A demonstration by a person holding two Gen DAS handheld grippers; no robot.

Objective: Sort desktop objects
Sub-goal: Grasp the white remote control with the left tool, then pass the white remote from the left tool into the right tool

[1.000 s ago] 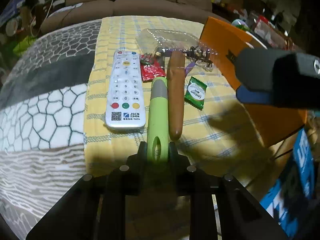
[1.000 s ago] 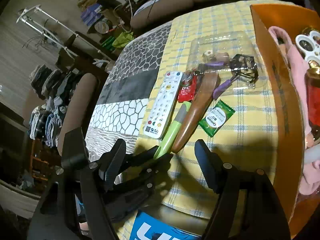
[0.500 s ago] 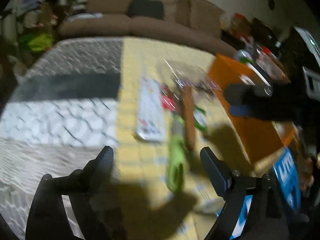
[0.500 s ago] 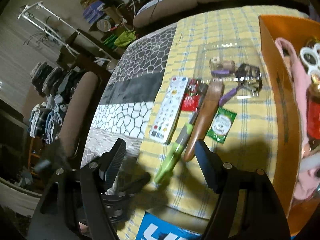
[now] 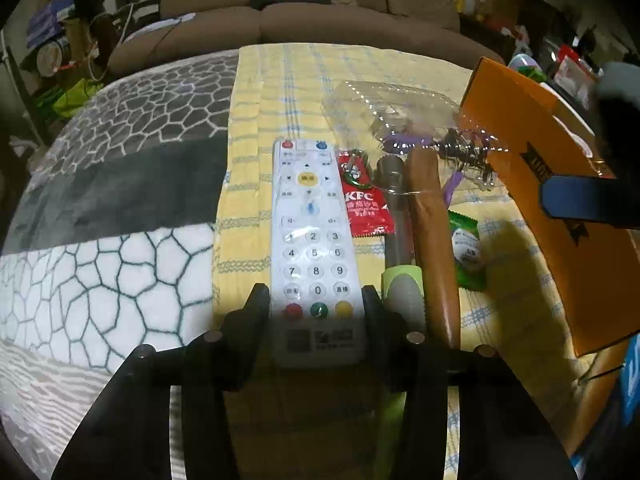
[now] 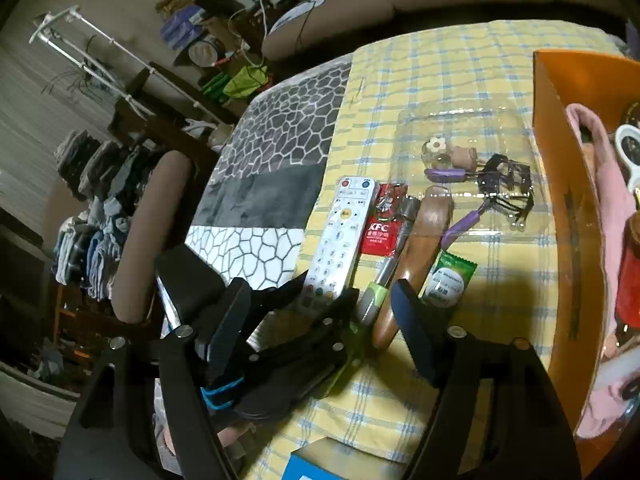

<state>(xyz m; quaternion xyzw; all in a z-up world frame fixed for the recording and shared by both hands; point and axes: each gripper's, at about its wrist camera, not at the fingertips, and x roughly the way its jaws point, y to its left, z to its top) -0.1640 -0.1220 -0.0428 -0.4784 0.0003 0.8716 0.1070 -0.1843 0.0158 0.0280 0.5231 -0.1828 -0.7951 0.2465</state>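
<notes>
A white remote control (image 5: 314,240) lies on the yellow checked cloth (image 5: 272,92); it also shows in the right wrist view (image 6: 340,236). My left gripper (image 5: 316,300) has a finger on each side of the remote's near end, close to its edges. Right of it lie a red KFC sachet (image 5: 362,204), a green-handled tool (image 5: 400,284), a brown wooden handle (image 5: 434,240) and a green sachet (image 5: 466,252). My right gripper (image 6: 320,308) is open and empty above the table's near edge, over my left gripper.
An orange box (image 6: 568,216) holding pink cloth stands at the right, also in the left wrist view (image 5: 556,216). A clear plastic tray (image 6: 468,160) holds hair clips and black ties. A grey patterned blanket (image 5: 104,208) lies left. A blue box (image 6: 316,468) sits at the near edge.
My left gripper let go of the green-handled tool, opened, swung left and now straddles the remote's near end. The right gripper has stayed open.
</notes>
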